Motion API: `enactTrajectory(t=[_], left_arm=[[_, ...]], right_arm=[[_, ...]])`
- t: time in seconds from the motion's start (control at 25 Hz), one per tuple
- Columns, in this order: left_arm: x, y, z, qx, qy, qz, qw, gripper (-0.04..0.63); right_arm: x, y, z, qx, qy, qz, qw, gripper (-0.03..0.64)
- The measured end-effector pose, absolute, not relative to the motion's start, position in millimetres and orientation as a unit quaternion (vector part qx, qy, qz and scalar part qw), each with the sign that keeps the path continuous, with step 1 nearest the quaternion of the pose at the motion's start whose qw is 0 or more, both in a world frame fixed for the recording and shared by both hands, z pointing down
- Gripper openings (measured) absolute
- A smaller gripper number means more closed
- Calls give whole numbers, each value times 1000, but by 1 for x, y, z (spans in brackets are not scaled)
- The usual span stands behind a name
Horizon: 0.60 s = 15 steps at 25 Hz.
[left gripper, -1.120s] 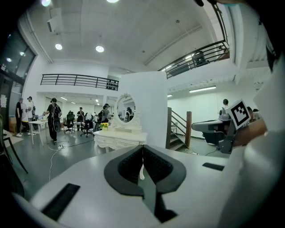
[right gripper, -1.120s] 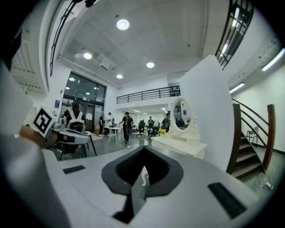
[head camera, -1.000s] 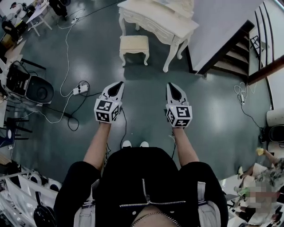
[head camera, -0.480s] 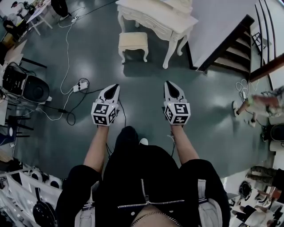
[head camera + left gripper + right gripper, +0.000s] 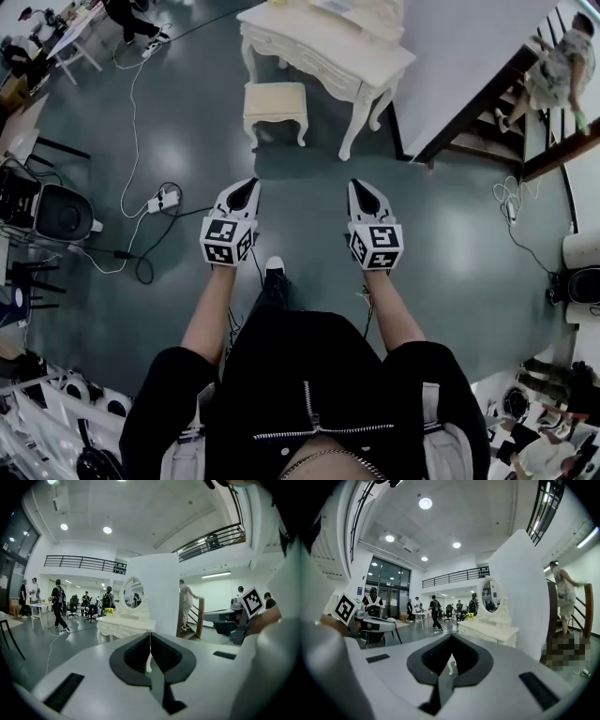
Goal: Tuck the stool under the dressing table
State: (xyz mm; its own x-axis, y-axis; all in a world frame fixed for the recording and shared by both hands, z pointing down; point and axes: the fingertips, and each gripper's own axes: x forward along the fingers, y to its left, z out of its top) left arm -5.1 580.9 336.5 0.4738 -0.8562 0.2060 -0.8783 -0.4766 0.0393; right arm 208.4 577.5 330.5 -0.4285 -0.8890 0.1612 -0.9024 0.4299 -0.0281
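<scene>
Cream stool [image 5: 275,101] stands well ahead, nearer the left gripper [image 5: 247,186] than the right gripper [image 5: 359,187]; both jaws closed, empty.

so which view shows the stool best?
Head view: the stool shows whole, standing in front of the dressing table. In both gripper views the jaws hide it except a pale sliver between them.

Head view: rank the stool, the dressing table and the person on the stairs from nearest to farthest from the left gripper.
1. Stool, just ahead of the left gripper.
2. Dressing table, directly behind the stool.
3. Person on the stairs, far off at upper right.
</scene>
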Motion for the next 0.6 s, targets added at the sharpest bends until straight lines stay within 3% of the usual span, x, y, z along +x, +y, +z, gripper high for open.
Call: enactTrajectory(t=[0.6], left_arm=[[-65,383,335,871,-476,94,72,21]], right_arm=[[139,391,310,542,-837,50,59,6]])
